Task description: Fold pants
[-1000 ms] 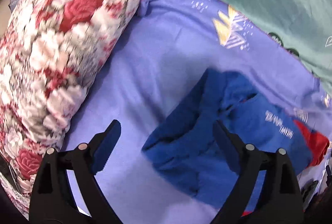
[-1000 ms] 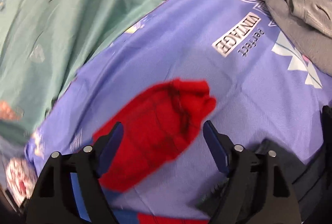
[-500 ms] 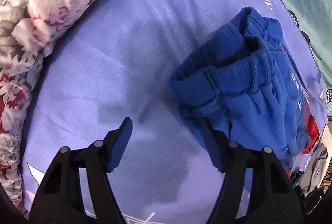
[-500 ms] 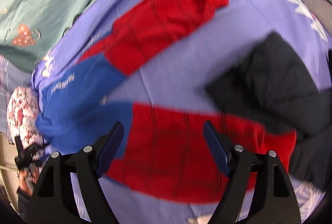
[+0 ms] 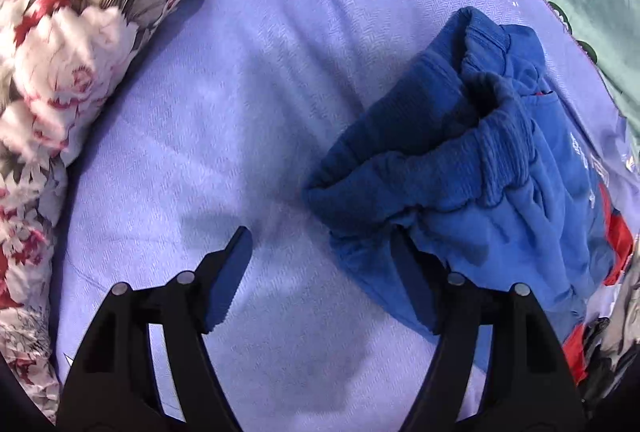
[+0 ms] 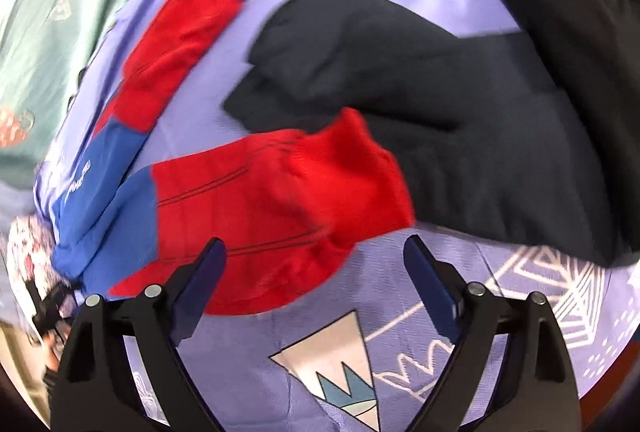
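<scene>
Pants (image 6: 276,199) against dark garment (image 6: 420,103)

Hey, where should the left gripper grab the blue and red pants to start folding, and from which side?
Judging by the pose, take the pants at the bunched ribbed waistband, at its near left corner. It stands up off the purple sheet in a thick ridge, so the open left gripper, just short of it, could slide one finger under that edge.

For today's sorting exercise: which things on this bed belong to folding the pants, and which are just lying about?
Belongs to the job:
blue-and-red pants
left hand-held gripper, open
right hand-held gripper, open

Just lying about:
dark garment
floral quilt
purple sheet
green sheet
</scene>
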Tool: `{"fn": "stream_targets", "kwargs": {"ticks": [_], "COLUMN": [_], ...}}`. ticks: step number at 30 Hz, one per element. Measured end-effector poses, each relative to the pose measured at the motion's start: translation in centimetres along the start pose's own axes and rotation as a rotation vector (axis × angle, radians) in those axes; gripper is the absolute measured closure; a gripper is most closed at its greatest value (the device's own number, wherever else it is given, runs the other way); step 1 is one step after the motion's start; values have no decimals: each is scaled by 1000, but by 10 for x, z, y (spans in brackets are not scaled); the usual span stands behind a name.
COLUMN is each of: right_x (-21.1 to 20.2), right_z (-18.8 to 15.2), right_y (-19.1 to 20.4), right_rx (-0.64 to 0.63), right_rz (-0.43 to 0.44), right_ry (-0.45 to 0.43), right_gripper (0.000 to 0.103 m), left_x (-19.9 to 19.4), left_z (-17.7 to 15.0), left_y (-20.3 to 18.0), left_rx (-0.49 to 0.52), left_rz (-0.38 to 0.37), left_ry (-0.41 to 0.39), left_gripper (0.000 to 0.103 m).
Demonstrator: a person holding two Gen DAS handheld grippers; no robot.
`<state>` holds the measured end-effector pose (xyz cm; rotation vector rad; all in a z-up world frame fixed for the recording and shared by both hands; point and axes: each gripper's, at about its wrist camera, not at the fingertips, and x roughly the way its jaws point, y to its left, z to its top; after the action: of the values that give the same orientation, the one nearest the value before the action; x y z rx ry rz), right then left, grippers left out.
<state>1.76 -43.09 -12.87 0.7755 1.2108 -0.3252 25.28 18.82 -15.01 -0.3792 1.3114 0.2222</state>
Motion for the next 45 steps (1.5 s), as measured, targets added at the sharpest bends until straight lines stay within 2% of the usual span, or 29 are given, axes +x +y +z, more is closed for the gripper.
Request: {"fn": "stream_targets", "kwargs": {"ticks": [3, 5, 7, 8, 9, 10, 13, 17, 22, 27, 31, 34, 36, 38, 40, 41, 43, 45], "right_x": [9, 20, 27, 27, 28, 30, 36, 39, 43, 43, 42, 43, 47, 46, 47, 47, 47, 46], "right_z": [0, 0, 2, 2, 2, 3, 4, 3, 6, 4, 1, -2, -5, -4, -5, -5, -5, -3], "right_y": [-6, -5, 1, 6, 13, 20, 30, 36, 38, 30, 29, 34, 42, 44, 46, 47, 47, 45], "right_rx": [23, 40, 46, 21, -17, -50, -96, -132, -108, -122, -131, -151, -158, -168, -176, -175, -159, -145], "right_rz": [16, 24, 42, 0, -10, -12, -65, -96, -57, -52, -54, -62, -68, -76, -85, -85, -74, -70], "right_ry": [-1, 31, 44, 28, 20, 28, 25, 23, 35, 21, 19, 20, 22, 25, 26, 26, 24, 27], "right_gripper": [13, 15, 31, 37, 63, 74, 75, 74, 73, 72, 70, 65, 63, 61, 61, 61, 62, 66], "left_x": [-2, -6, -16, -19, -22, -28, -29, -18, -5, 2, 5, 10, 11, 9, 3, 0, -6, -15], "left_z": [-4, -5, -16, -17, -18, -24, -24, -18, -10, 1, 10, 19, 17, 11, 3, 2, -1, -1], "left_y": [3, 7, 18, 21, 23, 24, 25, 16, 13, -3, -10, -17, -18, -19, -30, -36, -41, -46], "left_rx": [5, 5, -5, -11, -16, -15, 18, 68, 96, 177, 197, 191, 179, 193, 303, 336, 350, 327], "left_rz": [-7, -15, -32, -41, -57, -61, -45, -18, 13, 66, 49, 21, 12, 6, -17, -19, -8, -18], "left_ry": [-1, -4, -15, -21, -33, -39, -55, -38, -30, -35, -32, -60, -81, -107, -114, -112, -112, -108], "left_gripper": [30, 28, 26, 26, 25, 23, 21, 21, 21, 20, 19, 13, 14, 26, 66, 67, 81, 84]}}
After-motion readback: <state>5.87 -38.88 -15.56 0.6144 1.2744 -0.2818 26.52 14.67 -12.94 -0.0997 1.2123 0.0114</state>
